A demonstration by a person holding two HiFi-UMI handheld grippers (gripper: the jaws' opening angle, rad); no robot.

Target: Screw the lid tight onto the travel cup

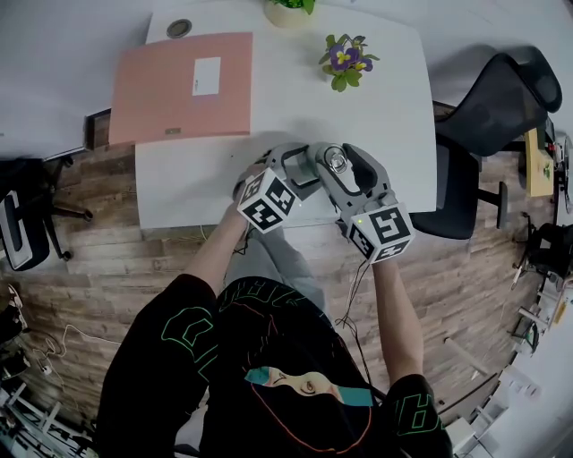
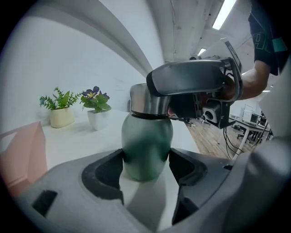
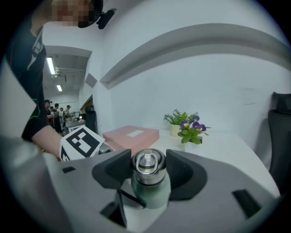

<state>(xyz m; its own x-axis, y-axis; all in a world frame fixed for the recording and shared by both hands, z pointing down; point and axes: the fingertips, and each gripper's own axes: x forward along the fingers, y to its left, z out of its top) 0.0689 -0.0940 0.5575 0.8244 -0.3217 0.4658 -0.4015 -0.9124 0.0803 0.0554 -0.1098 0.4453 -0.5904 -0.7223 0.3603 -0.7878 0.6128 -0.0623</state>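
Note:
A green travel cup (image 2: 146, 145) with a steel lid (image 2: 145, 102) stands upright on the white table (image 1: 385, 116), near its front edge. My left gripper (image 2: 146, 169) is shut on the cup's lower body, with a pad pressing each side. My right gripper (image 3: 148, 169) is shut on the lid (image 3: 148, 163), its pads touching both sides of the steel collar above the green body (image 3: 153, 195). In the head view both grippers meet at the cup (image 1: 336, 161), the left gripper (image 1: 303, 170) from the left and the right gripper (image 1: 347, 172) from the right.
A pink flat box (image 1: 183, 85) lies at the table's far left. A purple-flowered pot (image 1: 347, 58) and a second plant pot (image 1: 288, 9) stand at the back. A black chair (image 1: 488, 125) is beside the table's right edge. Wooden floor lies below the front edge.

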